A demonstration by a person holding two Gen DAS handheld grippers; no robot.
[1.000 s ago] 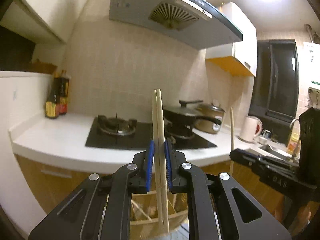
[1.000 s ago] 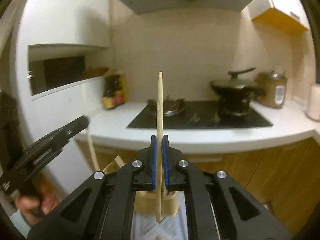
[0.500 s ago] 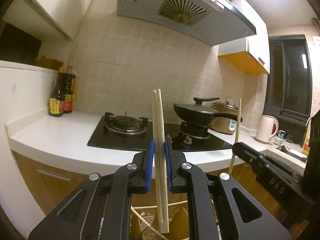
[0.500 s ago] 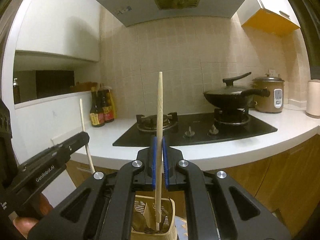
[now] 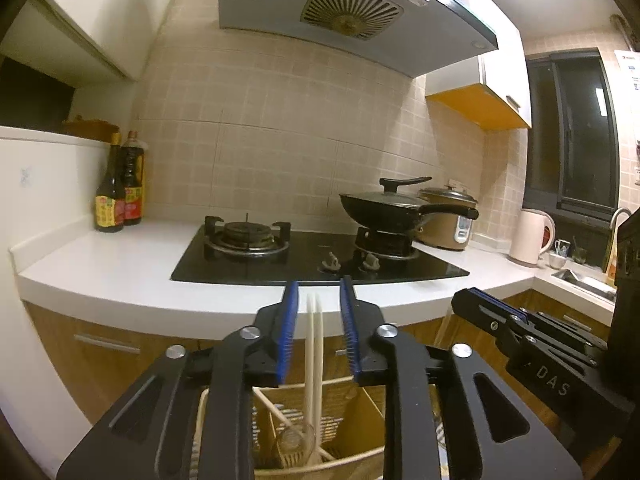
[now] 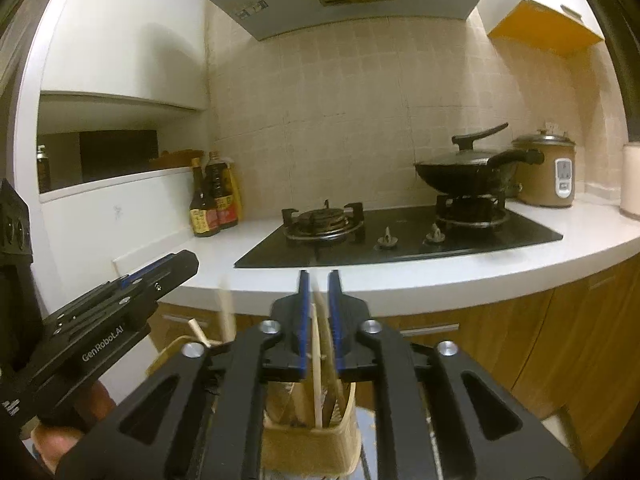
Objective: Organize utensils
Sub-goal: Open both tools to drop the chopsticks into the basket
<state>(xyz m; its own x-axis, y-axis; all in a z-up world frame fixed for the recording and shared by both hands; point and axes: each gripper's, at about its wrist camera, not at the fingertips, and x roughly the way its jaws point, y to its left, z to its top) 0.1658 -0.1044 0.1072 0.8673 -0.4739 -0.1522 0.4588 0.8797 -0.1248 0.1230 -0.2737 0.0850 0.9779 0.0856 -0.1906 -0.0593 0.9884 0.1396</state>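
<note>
From the left wrist, the left tongs (image 5: 316, 300) stand apart, level over the basket (image 5: 360, 412), a pair of chopsticks (image 5: 313, 360) loose between them. From the right wrist, the right tongs (image 6: 318, 292) gape narrowly around one chopstick (image 6: 317, 372) standing in the basket (image 6: 308, 448); stove (image 6: 400, 236) on the bench (image 6: 440, 276) ahead.

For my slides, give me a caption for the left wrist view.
Left gripper open above a pair of chopsticks standing in the wicker utensil holder.
</note>
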